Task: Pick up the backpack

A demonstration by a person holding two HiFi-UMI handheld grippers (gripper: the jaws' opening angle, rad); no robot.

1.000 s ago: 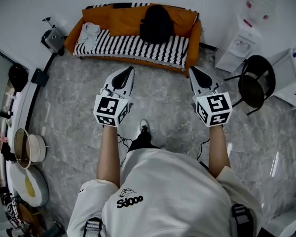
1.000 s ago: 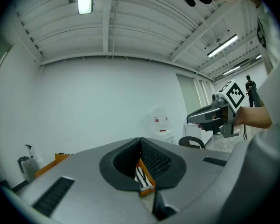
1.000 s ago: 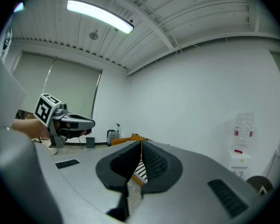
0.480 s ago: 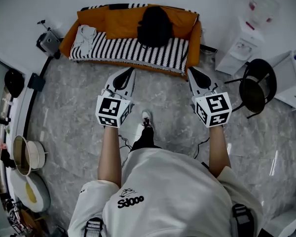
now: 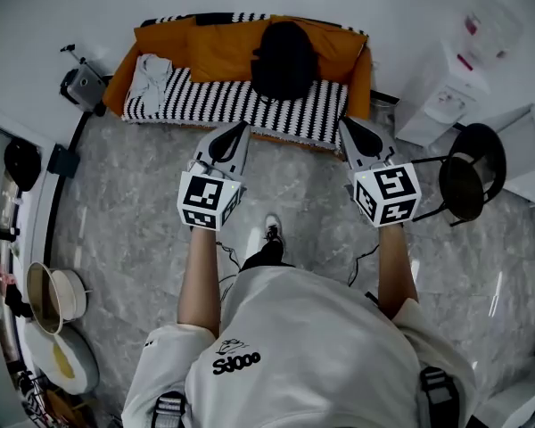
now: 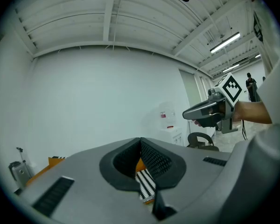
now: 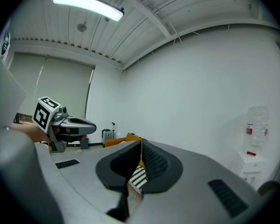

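One black backpack [image 5: 283, 50] stands on the seat of one orange sofa [image 5: 205, 47], against its backrest. It lies ahead of both tools and between their lines, well apart from either tip. There are two tools, the left tool [image 5: 241, 126] and the right tool [image 5: 342, 122], each with jaws pressed together on nothing. The step in hand, as judged, is the approach. The next move calls for closing the gap, spreading the jaws and finding a strap. Beyond and left of the left tool lies one pale bundle [image 5: 150, 68], possibly folded cloth. Right of the right tool stands one black chair [image 5: 464, 169].
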